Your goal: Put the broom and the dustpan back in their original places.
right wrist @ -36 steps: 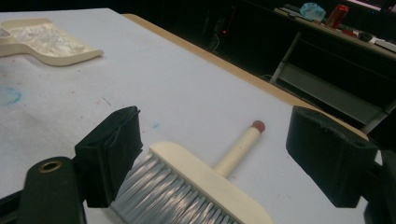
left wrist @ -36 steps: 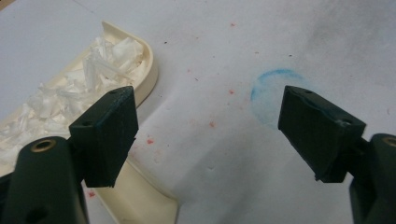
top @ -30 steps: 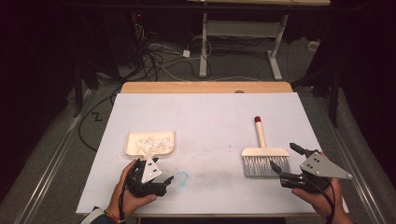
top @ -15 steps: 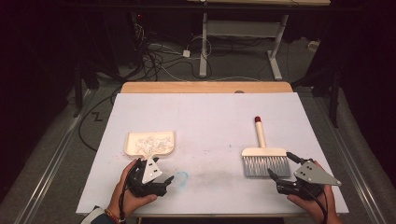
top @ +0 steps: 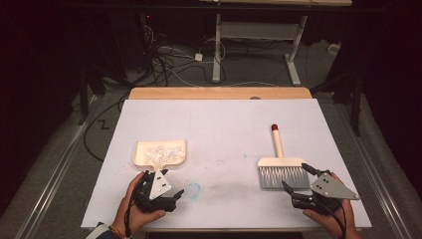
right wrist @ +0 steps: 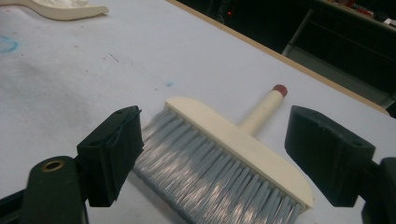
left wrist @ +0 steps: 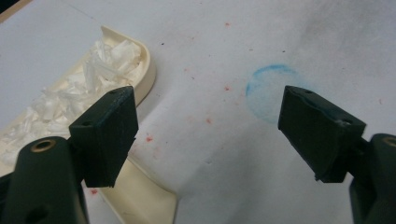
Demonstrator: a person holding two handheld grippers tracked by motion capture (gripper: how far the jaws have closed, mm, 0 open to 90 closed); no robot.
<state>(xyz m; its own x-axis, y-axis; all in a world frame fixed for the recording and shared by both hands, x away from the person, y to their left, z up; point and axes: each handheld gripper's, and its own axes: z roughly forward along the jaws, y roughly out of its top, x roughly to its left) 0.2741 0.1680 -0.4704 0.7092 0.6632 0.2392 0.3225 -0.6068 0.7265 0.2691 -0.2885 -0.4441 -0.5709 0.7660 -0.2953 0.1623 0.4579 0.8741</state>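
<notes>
- In the high view the white table [top: 224, 129] is evenly and brightly lit, while the floor and the room beyond sit in deep gloom.
- Shadows on the table are faint and soft, close under each thing.
- The high view is coarse and a little soft, so fine detail is lost.
- In the left gripper view the jaws are near and slightly blurred; the shreds [left wrist: 93, 79] look washed out.
- In the right gripper view the bristles [right wrist: 210, 168] smear and gleam; the background is dark.

We see a white-covered wooden table [top: 219, 124]; a cream plastic dustpan [top: 160, 152] beyond the left gripper [top: 169, 191], a cream grey-bristled brush [top: 281, 167] before the right gripper [top: 294, 178].
</notes>
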